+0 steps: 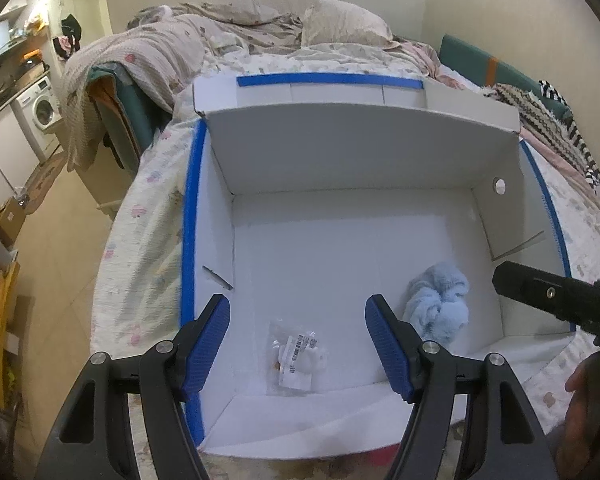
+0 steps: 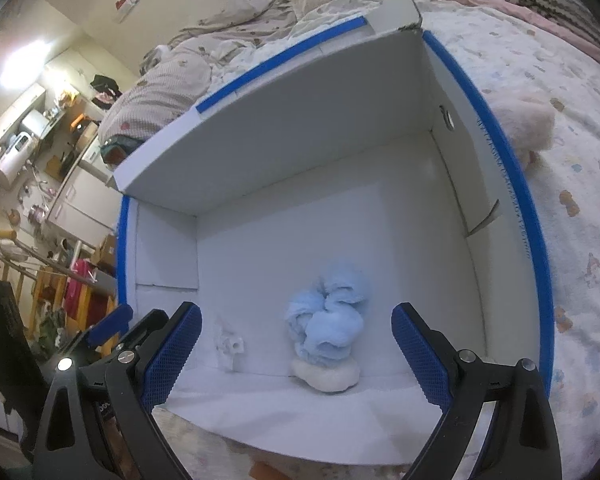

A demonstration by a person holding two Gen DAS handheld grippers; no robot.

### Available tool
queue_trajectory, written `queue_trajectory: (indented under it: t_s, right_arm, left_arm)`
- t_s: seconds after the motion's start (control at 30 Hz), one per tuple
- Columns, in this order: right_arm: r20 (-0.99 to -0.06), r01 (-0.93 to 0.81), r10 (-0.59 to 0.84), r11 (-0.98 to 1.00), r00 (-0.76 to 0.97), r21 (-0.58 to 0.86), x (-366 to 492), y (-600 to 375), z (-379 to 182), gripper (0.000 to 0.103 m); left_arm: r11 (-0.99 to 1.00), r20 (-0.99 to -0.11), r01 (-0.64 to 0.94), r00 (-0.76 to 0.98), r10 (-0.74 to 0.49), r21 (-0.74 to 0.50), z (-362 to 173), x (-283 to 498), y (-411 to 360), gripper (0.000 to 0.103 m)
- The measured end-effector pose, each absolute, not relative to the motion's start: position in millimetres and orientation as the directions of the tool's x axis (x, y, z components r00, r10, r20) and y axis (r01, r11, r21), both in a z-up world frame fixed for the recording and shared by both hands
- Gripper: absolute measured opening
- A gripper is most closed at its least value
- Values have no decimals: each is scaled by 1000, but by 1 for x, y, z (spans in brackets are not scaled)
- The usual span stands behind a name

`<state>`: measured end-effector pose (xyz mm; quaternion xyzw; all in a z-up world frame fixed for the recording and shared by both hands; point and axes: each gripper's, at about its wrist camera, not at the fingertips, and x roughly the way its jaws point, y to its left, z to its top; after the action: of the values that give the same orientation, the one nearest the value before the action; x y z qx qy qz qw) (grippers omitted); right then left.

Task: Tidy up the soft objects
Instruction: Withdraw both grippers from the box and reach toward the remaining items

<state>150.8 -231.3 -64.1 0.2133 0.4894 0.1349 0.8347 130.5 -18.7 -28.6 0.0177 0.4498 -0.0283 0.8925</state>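
While both grippers are being held apart and empty over the white cardboard box (image 1: 340,160) on the bed, the fluffy light-blue soft bundle (image 2: 328,316) is lying near its front right corner, left gripper (image 1: 298,344) and right gripper (image 2: 296,348) seemingly poised for more items.

Left gripper (image 1: 298,332) tilted down, jaws apart, empty — right gripper (image 2: 297,340) same, jaws wide, empty.

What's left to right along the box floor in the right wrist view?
Small white packet → fluffy blue item, sitting on a white soft piece. Outside the box's right wall, a pink fuzzy item lies on the bed.
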Motion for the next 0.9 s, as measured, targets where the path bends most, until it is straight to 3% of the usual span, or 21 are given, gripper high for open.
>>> queue_trajectory:
  t_s: [0.63, 0.9]
  right_arm:
    - [-732, -71, 399, 898, 552, 435, 96, -237, -36, 102]
    - [-730, -114, 362, 923, 580, 367, 71, -236, -30, 102]
  left_arm:
    - [999, -746, 31, 666, 8, 38, -1, 78, 13, 68]
    - [999, -719, 17, 694, -40, -39, 15, 71, 24, 68]
